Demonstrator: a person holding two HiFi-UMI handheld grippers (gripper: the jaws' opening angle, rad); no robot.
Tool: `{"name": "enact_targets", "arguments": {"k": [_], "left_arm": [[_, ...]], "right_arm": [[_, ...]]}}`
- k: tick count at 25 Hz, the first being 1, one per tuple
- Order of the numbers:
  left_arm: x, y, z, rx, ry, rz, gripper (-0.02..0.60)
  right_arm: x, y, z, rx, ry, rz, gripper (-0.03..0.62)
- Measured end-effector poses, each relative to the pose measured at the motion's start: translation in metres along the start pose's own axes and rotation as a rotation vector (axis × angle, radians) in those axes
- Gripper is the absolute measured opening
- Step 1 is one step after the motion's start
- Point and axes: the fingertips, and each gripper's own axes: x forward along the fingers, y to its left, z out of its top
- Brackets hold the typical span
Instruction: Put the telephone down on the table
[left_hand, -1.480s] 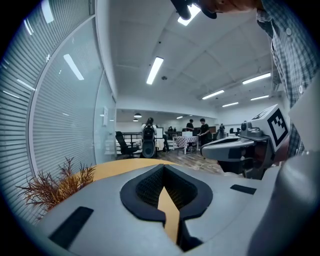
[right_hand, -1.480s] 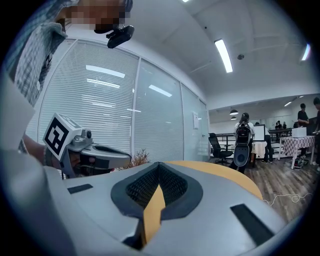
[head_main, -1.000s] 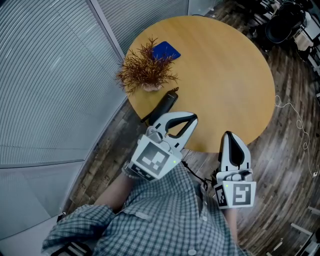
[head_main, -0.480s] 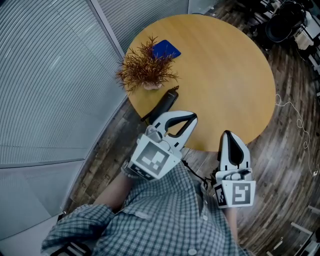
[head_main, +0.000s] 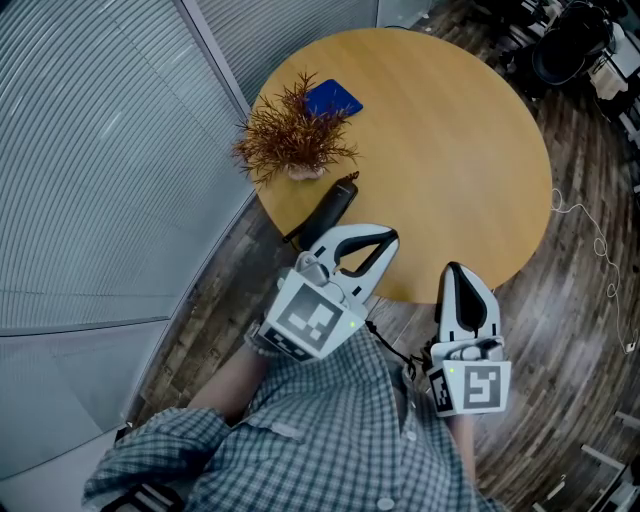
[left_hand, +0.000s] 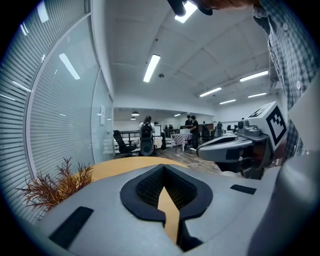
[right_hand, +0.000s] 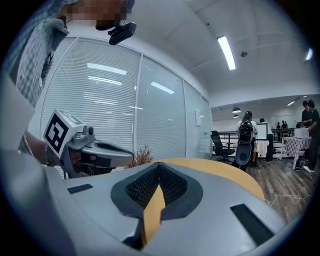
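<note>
1: Both hand-held white-and-grey two-jaw grippers, nearest us: what are they doing?

2: Idle, I'd say. The left gripper (head_main: 380, 243) & right gripper (head_main: 460, 278) hang just short of the near rim of the round light-wood table (head_main: 450, 150). They're held low in front of the person's checked shirt (head_main: 330, 430). Tips aim at the table, but neither is over it. Reads as a rest pose.

1: Jaws?

2: Clenched on both, tips meeting, nothing btwn them. Only table colour shows thru the slit in each gripper view. No contact w/ anything.

1: And the phone?

2: The black oblong telephone handset (head_main: 330, 207) lies flat at the table's near-left rim. It's just past the left gripper's tips, apart from them. Its near end may overhang the edge a bit, can't be sure. I'd judge the put-down done, hence the empty jaws.

1: Farther out?

2: A dried reddish-brown plant in a small pot (head_main: 295, 140) sits just beyond the handset. A flat blue card (head_main: 335, 100) lies behind that, both on the table's left side.
</note>
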Motion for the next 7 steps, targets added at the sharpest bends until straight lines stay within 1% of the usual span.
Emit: {"name": "enact_targets", "arguments": {"k": [7], "left_arm": [[0.0017, -0.0024, -0.0035, 0.004, 0.007, -0.013, 0.008]], "right_arm": [[0.0019, 0.003, -0.004, 0.006, 0.01, 0.008, 0.008]]}}
